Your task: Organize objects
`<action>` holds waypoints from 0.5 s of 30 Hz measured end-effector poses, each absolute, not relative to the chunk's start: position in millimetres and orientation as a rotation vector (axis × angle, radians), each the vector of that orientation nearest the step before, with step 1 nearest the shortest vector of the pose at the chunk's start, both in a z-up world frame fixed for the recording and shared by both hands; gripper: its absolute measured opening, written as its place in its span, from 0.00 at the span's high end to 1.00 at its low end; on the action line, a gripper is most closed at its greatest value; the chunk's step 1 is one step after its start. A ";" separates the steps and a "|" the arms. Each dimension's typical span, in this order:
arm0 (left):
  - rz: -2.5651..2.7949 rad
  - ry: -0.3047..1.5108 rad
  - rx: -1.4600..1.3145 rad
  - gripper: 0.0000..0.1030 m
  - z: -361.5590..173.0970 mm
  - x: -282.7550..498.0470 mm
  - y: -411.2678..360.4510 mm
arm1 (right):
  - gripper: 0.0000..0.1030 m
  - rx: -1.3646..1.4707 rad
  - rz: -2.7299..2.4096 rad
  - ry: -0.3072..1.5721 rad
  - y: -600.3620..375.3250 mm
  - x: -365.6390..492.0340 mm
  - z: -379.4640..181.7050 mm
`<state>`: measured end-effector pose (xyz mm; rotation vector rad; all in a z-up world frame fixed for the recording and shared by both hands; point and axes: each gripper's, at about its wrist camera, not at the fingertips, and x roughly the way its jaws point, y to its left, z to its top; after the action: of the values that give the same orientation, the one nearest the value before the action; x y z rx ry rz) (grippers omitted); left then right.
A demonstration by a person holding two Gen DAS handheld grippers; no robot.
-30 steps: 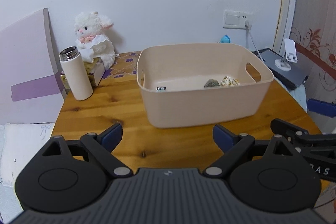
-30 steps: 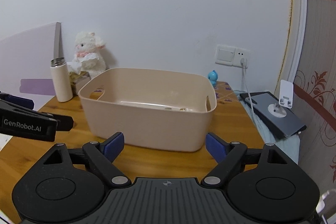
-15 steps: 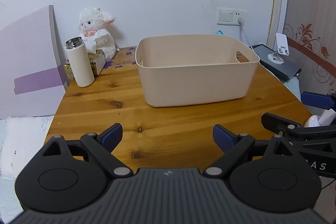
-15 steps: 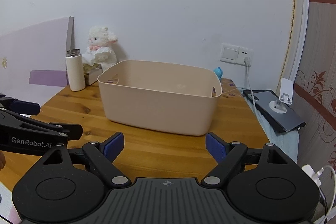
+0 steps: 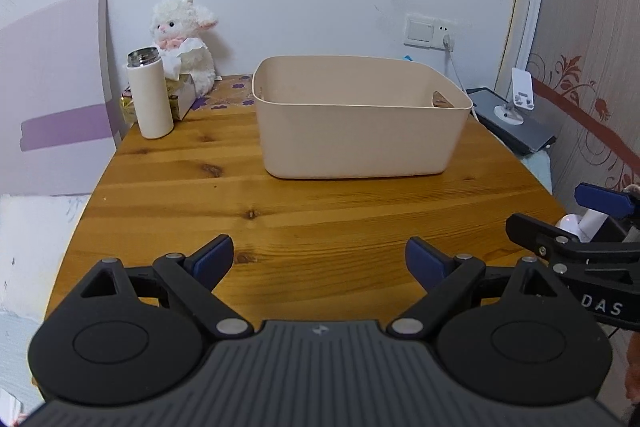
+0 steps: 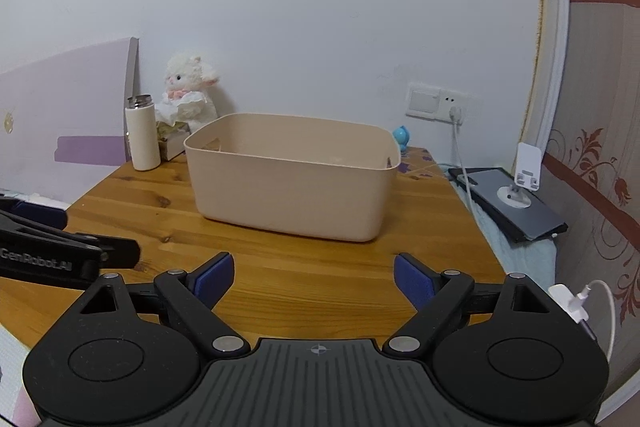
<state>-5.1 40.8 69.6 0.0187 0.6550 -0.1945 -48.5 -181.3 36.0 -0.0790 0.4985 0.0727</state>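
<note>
A beige plastic bin (image 5: 360, 131) stands on the round wooden table (image 5: 280, 211); it also shows in the right wrist view (image 6: 292, 187). Its contents are hidden from this low angle. My left gripper (image 5: 319, 261) is open and empty, above the table's near edge and well short of the bin. My right gripper (image 6: 314, 277) is open and empty, also back from the bin. The right gripper shows at the right edge of the left wrist view (image 5: 576, 247), and the left gripper at the left edge of the right wrist view (image 6: 60, 255).
A white flask (image 5: 149, 95), a white plush lamb (image 5: 182, 43) and a tissue box (image 5: 182, 95) stand at the table's back left. A lilac board (image 5: 52, 95) leans at left. A tablet with phone stand (image 6: 516, 199) lies right of the table. A small blue figure (image 6: 401, 137) is behind the bin.
Both grippers have pulled back and lowered from the bin, still open. The bin's inside, visible earlier with small items in it, is now out of sight.
</note>
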 end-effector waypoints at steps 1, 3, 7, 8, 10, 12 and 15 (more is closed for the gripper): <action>-0.201 0.655 0.013 0.09 70.0 -8.2 40.4 | 0.14 -0.080 0.069 0.495 -182.3 -50.2 36.3; -0.210 0.655 0.018 0.09 70.8 -13.1 38.5 | 0.14 -0.078 0.066 0.488 -184.2 -53.8 37.1; -0.205 0.634 0.042 0.09 74.0 -23.0 34.4 | 0.14 -0.082 0.061 0.484 -187.6 -58.0 37.9; -0.203 0.629 0.042 0.09 74.8 -24.9 33.9 | 0.14 -0.081 0.061 0.485 -188.2 -58.2 37.7; -0.204 0.623 0.041 0.09 76.4 -28.0 33.2 | 0.14 -0.076 0.062 0.488 -190.1 -58.6 37.5; -0.210 0.624 0.040 0.09 77.2 -30.7 32.5 | 0.14 -0.074 0.064 0.488 -191.5 -59.4 37.9; -0.215 0.624 0.041 0.09 77.9 -34.4 31.9 | 0.14 -0.075 0.068 0.485 -191.9 -60.0 38.3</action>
<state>-34.4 31.9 77.9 0.0411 0.6239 -0.2151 -60.0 -191.9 38.3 -0.0754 0.4851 0.0684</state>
